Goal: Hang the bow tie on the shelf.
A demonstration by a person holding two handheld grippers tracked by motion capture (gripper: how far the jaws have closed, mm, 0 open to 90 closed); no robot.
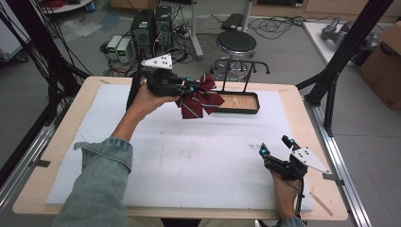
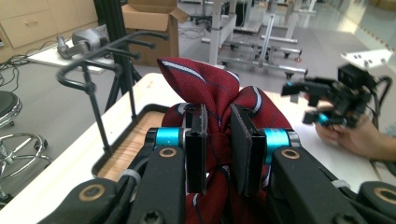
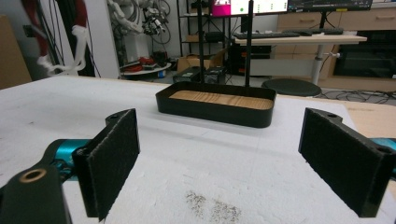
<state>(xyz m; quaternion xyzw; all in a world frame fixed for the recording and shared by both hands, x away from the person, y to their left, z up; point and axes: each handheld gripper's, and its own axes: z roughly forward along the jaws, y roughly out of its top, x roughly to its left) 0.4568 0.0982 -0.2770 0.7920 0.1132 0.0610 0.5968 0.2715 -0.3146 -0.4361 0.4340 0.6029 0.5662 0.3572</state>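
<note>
A dark red bow tie with thin white and navy stripes hangs in the air above the table's far middle. My left gripper is shut on its knot; in the left gripper view the red cloth bulges between and above both pads. Just behind it stands a black stand with hooked arms on a black tray with a wooden floor, also the tray ahead in the right gripper view. My right gripper rests low at the table's near right, open, with nothing between its pads.
A white foam sheet covers the wooden table; a smudge of dark specks lies just ahead of the right gripper. Beyond the far edge are a stool, computer towers and cables. A black frame post stands at the right.
</note>
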